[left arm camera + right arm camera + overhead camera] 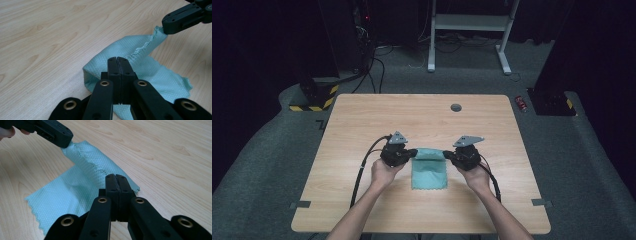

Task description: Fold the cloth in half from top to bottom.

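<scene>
Teal cloth (429, 169) lies between the two hand-held grippers on the light wooden table (362, 115), its far edge lifted and folded over. At that edge's left corner, the left hand-held gripper (117, 59) has its jaws pressed together, pinching the fabric. At the opposite corner, the right hand-held gripper (116, 176) pinches the cloth the same way. Nearer the person, the cloth's lower part rests flat on the table.
</scene>
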### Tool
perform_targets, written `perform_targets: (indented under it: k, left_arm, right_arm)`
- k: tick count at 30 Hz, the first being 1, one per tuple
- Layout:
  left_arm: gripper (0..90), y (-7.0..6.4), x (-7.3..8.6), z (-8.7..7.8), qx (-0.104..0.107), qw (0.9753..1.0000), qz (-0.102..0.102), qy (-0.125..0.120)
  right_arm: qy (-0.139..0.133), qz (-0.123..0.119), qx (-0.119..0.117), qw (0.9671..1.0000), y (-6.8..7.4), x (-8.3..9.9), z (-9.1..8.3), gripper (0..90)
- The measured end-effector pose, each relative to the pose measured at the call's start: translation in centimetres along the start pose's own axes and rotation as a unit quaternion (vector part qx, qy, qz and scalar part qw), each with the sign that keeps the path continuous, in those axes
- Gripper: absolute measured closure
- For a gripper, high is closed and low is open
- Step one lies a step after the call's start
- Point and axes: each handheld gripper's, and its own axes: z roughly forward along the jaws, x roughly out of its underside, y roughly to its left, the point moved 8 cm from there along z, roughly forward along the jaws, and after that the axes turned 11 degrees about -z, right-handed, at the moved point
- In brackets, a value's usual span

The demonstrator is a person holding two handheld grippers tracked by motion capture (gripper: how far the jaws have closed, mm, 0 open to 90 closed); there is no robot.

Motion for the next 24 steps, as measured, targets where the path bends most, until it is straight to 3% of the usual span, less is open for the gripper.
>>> perform_targets:
  k: [9, 24]
  left_arm:
    - [89.7, -0.4, 0.8, -0.2, 0.000, 0.9999, 0.015, 0.003]
    - [89.7, -1.0, 2.0, -0.5, 0.008, 0.9999, 0.015, 0.003]
  right_arm:
    - [0.001, -0.003, -0.007, 1.0000, 0.7, 0.5, -0.2, 90.0]
    - [0.004, -0.015, -0.015, 0.9998, 2.0, 1.1, -0.6, 90.0]
